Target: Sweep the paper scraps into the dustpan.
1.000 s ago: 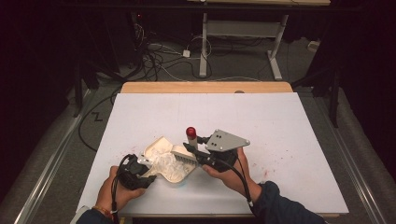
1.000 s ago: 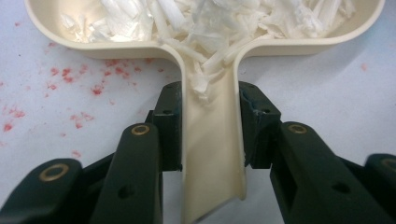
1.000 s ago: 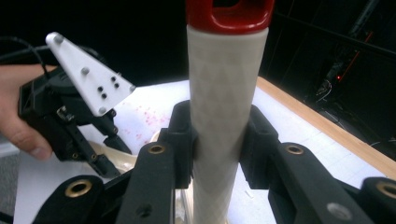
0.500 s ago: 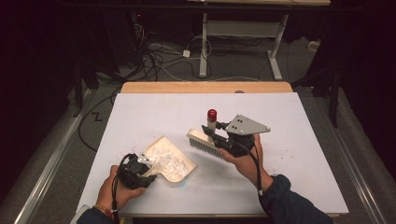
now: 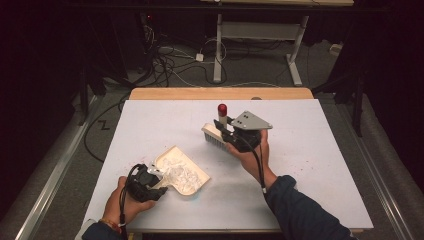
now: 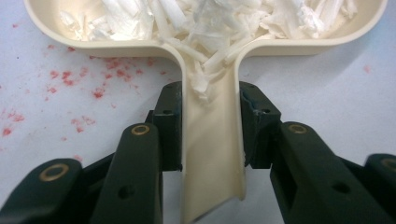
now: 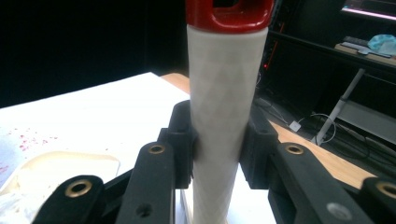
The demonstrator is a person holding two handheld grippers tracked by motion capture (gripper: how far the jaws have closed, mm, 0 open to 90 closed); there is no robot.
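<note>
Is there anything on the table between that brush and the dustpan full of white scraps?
Nothing visible. Bare white table lies between the brush, held by the right gripper, and the dustpan, held by the left gripper.

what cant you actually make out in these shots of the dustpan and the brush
- Brush bristles: in the right gripper view the handle is cut off at the bottom edge, between the right gripper's jaws, so the head is hidden.
- Dustpan front lip: cut off by the top edge of the left gripper view.
- White scraps: what material they are cannot be told.
- Red specks on the table: too small in the high view.
</note>
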